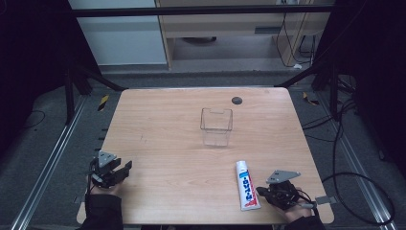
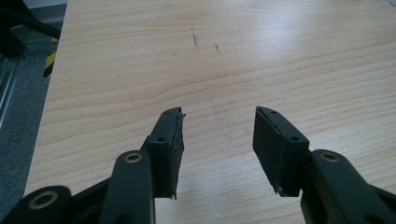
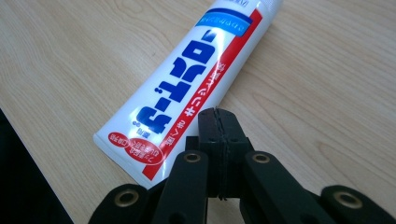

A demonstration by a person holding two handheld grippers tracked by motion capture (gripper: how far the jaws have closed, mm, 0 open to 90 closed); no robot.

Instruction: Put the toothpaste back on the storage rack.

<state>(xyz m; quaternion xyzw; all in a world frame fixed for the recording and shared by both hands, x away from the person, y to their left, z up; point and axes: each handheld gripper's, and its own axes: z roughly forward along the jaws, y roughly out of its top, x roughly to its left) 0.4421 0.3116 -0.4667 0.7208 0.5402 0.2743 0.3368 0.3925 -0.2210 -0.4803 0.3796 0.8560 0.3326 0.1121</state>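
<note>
A dim workroom with cables trailing over grey floor surrounds a pale wood-grain desk (image 1: 158,124), smooth and faintly scuffed near its left side. Toward the back middle stands a clear plastic box (image 1: 216,126), open-topped and upright with nothing in it, probably set there as a container to be filled. Nearer the front right lies a toothpaste tube (image 1: 246,185), flat on its side, glossy white with red and blue lettering, its soft body tapering to a crimped flat end that points toward the person. The right hand-held gripper (image 1: 273,193) rests just beside that end, its ribbed black jaws pressed together on nothing, seemingly waiting before a reach. The left hand-held gripper (image 1: 115,172) sits at the front left edge, well apart from both things, jaws spread wide over bare wood.
</note>
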